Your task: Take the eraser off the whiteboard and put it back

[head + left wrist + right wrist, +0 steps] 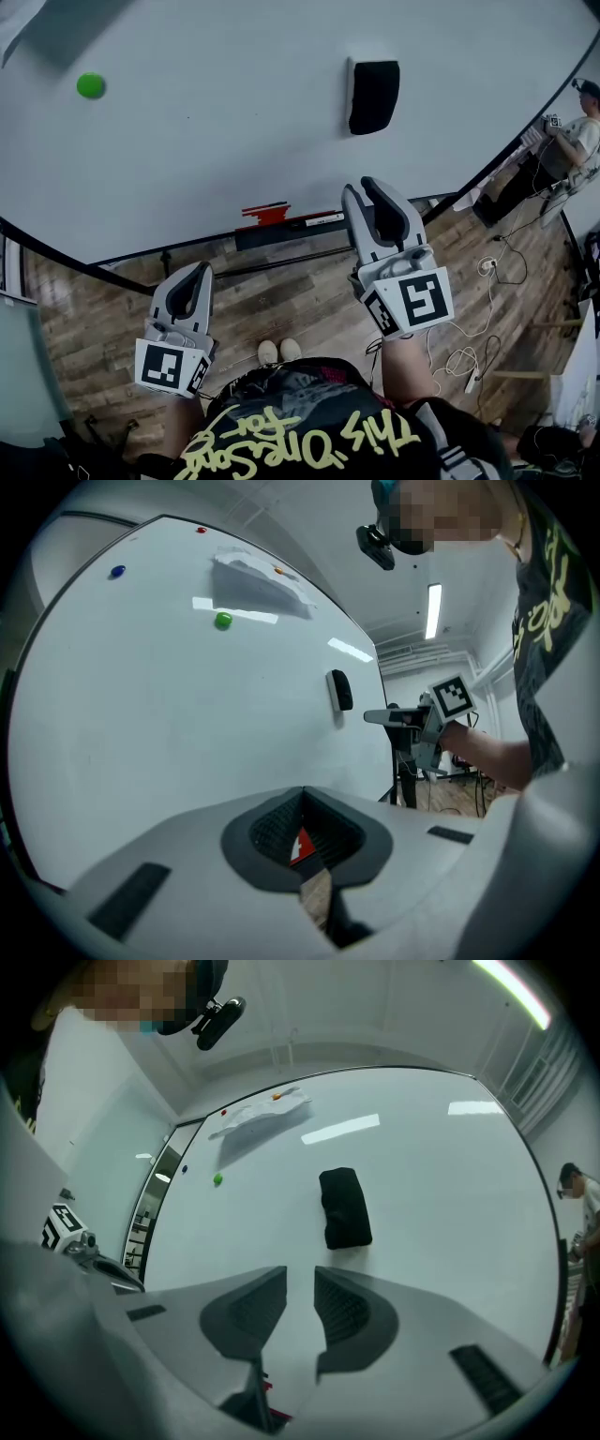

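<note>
Left gripper (201, 272): jaws together, empty, low by the whiteboard's (216, 159) bottom edge, well apart from the eraser.
Right gripper (361, 185): the nearer one, straight below the eraser; jaws a narrow slit, nothing between (probably too narrow for it).
Eraser (373, 96): on the board right of middle, long axis up-down.
Hidden: the eraser's back face.

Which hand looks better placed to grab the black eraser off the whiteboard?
Probably the right. The right gripper points straight at the eraser from just below, jaws slightly apart and empty. The left gripper is off to the side, jaws together.
</note>
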Demonstrator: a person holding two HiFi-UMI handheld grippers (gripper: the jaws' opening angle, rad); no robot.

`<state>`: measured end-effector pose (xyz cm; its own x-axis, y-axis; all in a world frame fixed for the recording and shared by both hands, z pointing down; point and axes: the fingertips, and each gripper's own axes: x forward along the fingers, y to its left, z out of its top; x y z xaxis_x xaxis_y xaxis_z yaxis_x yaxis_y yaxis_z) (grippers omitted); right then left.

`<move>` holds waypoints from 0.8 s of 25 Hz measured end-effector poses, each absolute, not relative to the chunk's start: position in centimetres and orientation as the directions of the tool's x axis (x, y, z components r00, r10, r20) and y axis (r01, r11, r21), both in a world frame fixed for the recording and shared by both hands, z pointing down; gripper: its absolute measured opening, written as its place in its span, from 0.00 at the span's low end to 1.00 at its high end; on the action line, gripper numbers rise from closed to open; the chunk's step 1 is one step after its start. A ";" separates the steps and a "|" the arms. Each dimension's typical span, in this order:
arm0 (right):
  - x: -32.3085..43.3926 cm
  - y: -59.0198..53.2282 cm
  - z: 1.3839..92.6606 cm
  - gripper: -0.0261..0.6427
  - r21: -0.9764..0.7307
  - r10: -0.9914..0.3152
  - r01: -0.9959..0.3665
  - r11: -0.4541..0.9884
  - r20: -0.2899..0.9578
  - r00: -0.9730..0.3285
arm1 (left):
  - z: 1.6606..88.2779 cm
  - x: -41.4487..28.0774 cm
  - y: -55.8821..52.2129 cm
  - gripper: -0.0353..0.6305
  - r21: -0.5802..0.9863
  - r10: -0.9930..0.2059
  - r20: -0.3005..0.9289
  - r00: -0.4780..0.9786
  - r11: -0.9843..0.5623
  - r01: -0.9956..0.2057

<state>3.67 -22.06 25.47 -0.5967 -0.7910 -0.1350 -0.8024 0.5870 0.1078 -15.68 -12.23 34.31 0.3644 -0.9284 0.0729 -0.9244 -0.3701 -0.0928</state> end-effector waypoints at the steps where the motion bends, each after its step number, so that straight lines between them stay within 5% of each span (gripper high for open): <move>1: 3.5 -21.9 25.6 0.17 0.113 -0.789 -0.800 0.590 -0.132 -0.600 | 34.3 -15.7 -12.3 0.06 -0.091 -0.928 0.072 0.365 -0.370 -0.924; 20: 1.7 -19.5 27.5 0.07 0.062 -0.720 -0.728 0.683 -0.108 -0.685 | 34.1 -15.5 -12.2 0.06 -0.092 -0.930 0.069 0.360 -0.365 -0.926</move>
